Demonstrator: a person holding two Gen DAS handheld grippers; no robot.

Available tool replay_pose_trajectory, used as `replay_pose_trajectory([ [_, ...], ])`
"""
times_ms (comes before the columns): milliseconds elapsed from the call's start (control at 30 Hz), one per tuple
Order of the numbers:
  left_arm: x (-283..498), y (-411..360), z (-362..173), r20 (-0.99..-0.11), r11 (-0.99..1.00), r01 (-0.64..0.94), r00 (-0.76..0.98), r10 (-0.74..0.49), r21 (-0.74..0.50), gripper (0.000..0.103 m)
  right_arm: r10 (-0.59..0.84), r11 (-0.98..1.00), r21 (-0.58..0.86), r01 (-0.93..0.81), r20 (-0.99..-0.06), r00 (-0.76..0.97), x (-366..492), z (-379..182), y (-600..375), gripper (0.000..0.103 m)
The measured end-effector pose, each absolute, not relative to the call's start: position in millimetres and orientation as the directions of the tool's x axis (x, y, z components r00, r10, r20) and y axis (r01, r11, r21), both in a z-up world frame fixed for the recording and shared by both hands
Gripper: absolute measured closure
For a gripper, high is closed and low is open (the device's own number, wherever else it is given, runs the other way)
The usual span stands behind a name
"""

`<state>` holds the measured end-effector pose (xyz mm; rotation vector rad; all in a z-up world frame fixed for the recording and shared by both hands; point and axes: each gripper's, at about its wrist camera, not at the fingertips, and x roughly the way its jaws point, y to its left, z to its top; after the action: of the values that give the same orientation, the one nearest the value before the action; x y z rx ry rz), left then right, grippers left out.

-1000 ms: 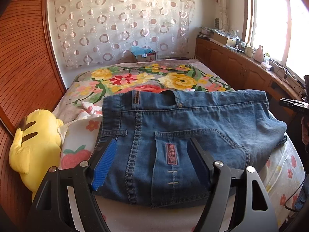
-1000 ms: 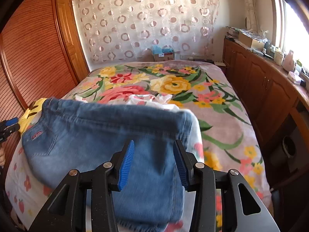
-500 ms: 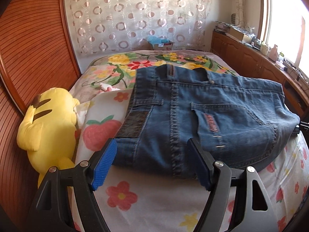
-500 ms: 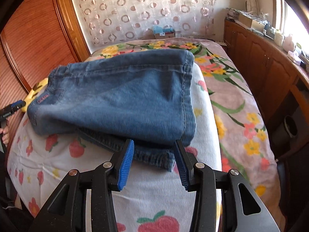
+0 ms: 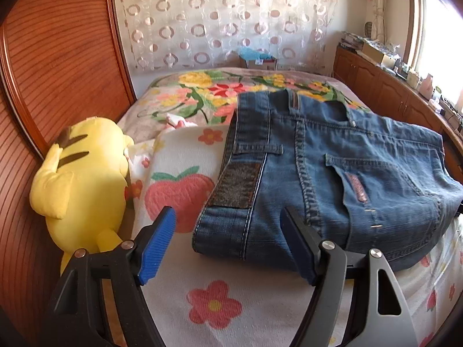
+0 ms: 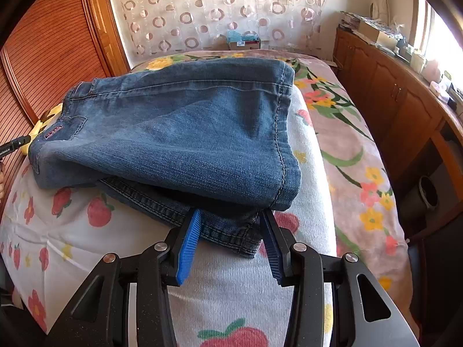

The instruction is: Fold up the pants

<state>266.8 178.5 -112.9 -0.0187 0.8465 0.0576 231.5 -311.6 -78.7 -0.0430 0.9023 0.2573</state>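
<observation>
The bed [image 5: 185,133] fills both views, covered at the near end by a white blanket [image 5: 260,286] printed with strawberries and flowers, with a bright floral spread beyond it. A yellow plush toy [image 5: 78,179] lies along the bed's left edge, against the wooden wall.

The pants [image 5: 327,173], blue jeans, lie folded into a thick bundle on the white blanket. Their long axis runs across the bed, from the waistband on the left to the folded leg hems on the right. In the right wrist view the pants [image 6: 179,133] show an upper layer draped over a lower one, whose hem sticks out toward the camera.

The left hand-held gripper [image 5: 228,245] stands wide open and holds nothing; the waistband corner lies just ahead of it, between the lines of its fingers but apart from them. The right hand-held gripper [image 6: 228,245] is also open, and the protruding lower hem sits between its blue pads; I cannot tell whether it touches them.

By my judgement the right hand-held gripper is nearer to the cloth, and any further fold or tidying would start from that loose hem, carried toward the waistband side.
</observation>
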Motion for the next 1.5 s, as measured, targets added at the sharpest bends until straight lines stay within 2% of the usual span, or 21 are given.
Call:
replay_pose_trajectory([
  [433, 276.8, 184.1, -135.0, -0.790, 0.996, -0.088, 0.612, 0.039, -0.018, 0.029, 0.207, 0.967, 0.072, -0.244, -0.779, 0.592, 231.7, -81.9, -314.3, 0.059],
  [500, 277.2, 185.0, -135.3, -0.789, 0.995, -0.083, 0.615, 0.012, -0.049, 0.040, 0.203, 0.967, 0.066, -0.244, -0.779, 0.593, 230.9, -81.7, -313.4, 0.059],
  [633, 277.0, 180.9, -136.3, -0.787, 0.996, -0.076, 0.617, 0.006, -0.052, 0.050, 0.204, 0.967, 0.066, -0.245, -0.778, 0.594, 230.7, -82.5, -314.3, 0.059],
  [800, 275.4, 171.3, -131.6, -0.785, 0.997, -0.053, 0.619, -0.012, -0.057, 0.077, 0.196, 0.967, 0.051, -0.250, -0.776, 0.599, 229.7, -83.1, -313.4, 0.059],
  [900, 273.2, 168.9, -126.1, -0.779, 0.997, -0.058, 0.628, -0.007, -0.055, 0.081, 0.193, 0.966, 0.042, -0.256, -0.774, 0.603, 229.6, -83.5, -313.4, 0.059],
  [933, 272.1, 168.0, -124.3, -0.775, 0.997, -0.058, 0.631, -0.004, -0.052, 0.083, 0.192, 0.965, 0.039, -0.258, -0.773, 0.604, 229.3, -84.1, -313.2, 0.064],
  [967, 270.6, 167.1, -122.0, -0.771, 0.997, -0.056, 0.637, -0.003, -0.051, 0.084, 0.185, 0.966, 0.029, -0.257, -0.772, 0.608, 229.4, -84.2, -313.1, 0.074],
  [1133, 267.6, 164.1, -118.7, -0.769, 0.998, -0.047, 0.639, 0.004, -0.033, 0.089, 0.181, 0.967, 0.024, -0.253, -0.765, 0.618, 229.3, -85.0, -318.7, 0.090],
  [1167, 266.3, 163.5, -116.6, -0.766, 0.998, -0.043, 0.643, -0.005, -0.043, 0.089, 0.190, 0.967, 0.035, -0.253, -0.761, 0.620, 229.8, -84.0, -320.8, 0.103],
  [1233, 262.2, 161.0, -109.2, -0.755, 0.998, -0.041, 0.656, -0.004, -0.042, 0.090, 0.166, 0.976, 0.028, -0.217, -0.740, 0.651, 227.3, -79.3, -324.4, 0.103],
  [1500, 241.1, 150.7, -73.4, -0.699, 1.000, -0.027, 0.715, 0.016, -0.004, 0.091, 0.218, 0.969, 0.080, -0.232, -0.716, 0.663, 221.8, -77.8, -331.8, 0.103],
])
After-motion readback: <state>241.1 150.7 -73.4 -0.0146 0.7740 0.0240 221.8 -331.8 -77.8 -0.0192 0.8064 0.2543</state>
